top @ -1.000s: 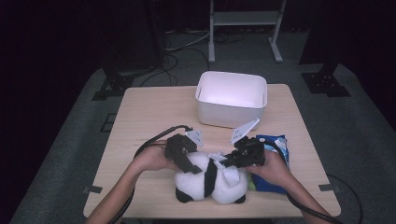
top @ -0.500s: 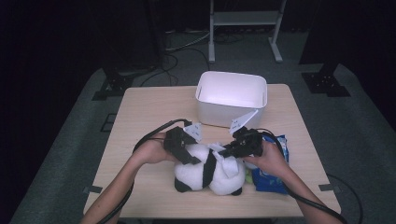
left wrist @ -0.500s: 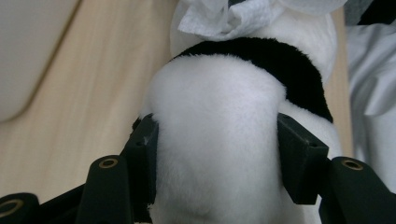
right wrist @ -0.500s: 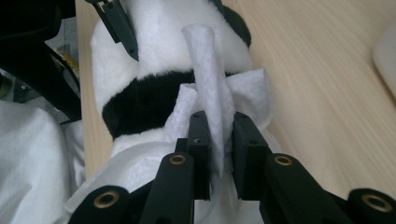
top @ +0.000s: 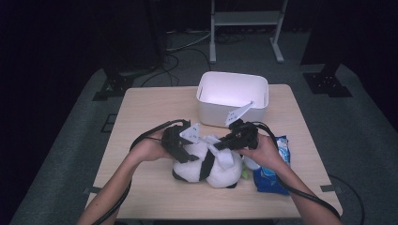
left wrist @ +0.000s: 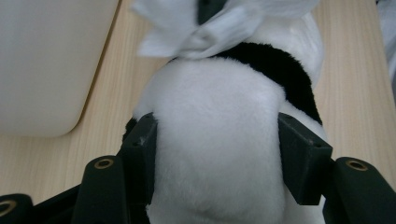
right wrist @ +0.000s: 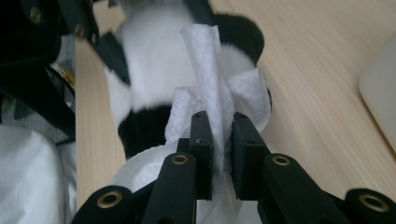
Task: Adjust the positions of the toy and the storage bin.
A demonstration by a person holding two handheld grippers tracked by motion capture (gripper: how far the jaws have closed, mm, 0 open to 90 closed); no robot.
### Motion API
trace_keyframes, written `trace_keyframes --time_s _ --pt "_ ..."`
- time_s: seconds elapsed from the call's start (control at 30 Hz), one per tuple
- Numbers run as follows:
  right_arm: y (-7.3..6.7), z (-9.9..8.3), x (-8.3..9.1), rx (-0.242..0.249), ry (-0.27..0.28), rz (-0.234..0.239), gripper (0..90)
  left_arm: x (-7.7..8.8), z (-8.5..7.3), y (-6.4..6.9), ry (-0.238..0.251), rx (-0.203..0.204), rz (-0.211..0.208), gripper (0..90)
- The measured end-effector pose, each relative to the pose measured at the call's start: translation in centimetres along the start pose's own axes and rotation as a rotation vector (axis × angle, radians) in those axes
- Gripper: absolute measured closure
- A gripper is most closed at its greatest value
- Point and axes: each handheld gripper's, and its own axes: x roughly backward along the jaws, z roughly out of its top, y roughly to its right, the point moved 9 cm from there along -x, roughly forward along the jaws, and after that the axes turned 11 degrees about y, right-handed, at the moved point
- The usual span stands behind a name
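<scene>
A black-and-white panda plush (top: 206, 166) lies on the wooden table (top: 141, 117), near its front edge. In the left gripper view my left gripper (left wrist: 217, 154) is shut on the plush's white body (left wrist: 219, 116), one jaw on each side. From above, the left gripper (top: 187, 153) is at the plush's left end. My right gripper (right wrist: 217, 149) is shut on a crumpled white tissue (right wrist: 205, 70) pressed against the plush (right wrist: 154, 65). That right gripper (top: 219, 146) is over the plush's top. The tissue (left wrist: 219, 28) shows blurred beyond the plush.
A white bin (top: 232, 96) stands just behind the grippers at the table's back middle. A blue packet (top: 274, 164) lies to the right of the plush, partly under the right hand. Cables trail from both grippers across the table.
Both grippers and the plush have shifted a little toward the bin. The right gripper has drawn the tissue across the plush's top.
</scene>
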Motion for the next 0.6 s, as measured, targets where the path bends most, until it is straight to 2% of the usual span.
trace_keyframes --time_s 0.03,0.07,0.13,0.2,0.27,0.4,0.6 --pt "-0.1 0.1 -0.3 -0.003 0.001 0.008 79.8 0.0 -0.1 0.1 0.002 0.011 0.004 35.3" --pt "-0.5 -0.3 -1.0 -0.002 -0.022 0.021 79.9 0.1 -0.1 0.2 0.007 0.032 0.005 29.5" --pt "-0.8 -0.6 -1.3 0.005 -0.027 0.029 79.9 0.2 -0.4 0.2 0.011 0.065 0.004 27.0" --pt "-1.2 -0.9 -1.6 0.001 -0.023 0.040 80.0 0.4 -0.5 0.3 0.035 0.123 -0.012 18.4" --pt "-1.5 -1.1 -1.6 0.005 -0.019 0.043 80.1 0.8 -0.3 0.3 0.066 0.155 -0.012 16.6" --pt "-2.2 -1.2 -1.5 0.019 -0.021 0.053 80.2 1.3 -0.4 0.5 0.049 0.181 -0.009 10.0" --pt "-3.2 -1.6 -1.2 0.030 -0.019 0.063 80.2 1.7 -0.3 0.6 0.063 0.227 -0.028 7.2"
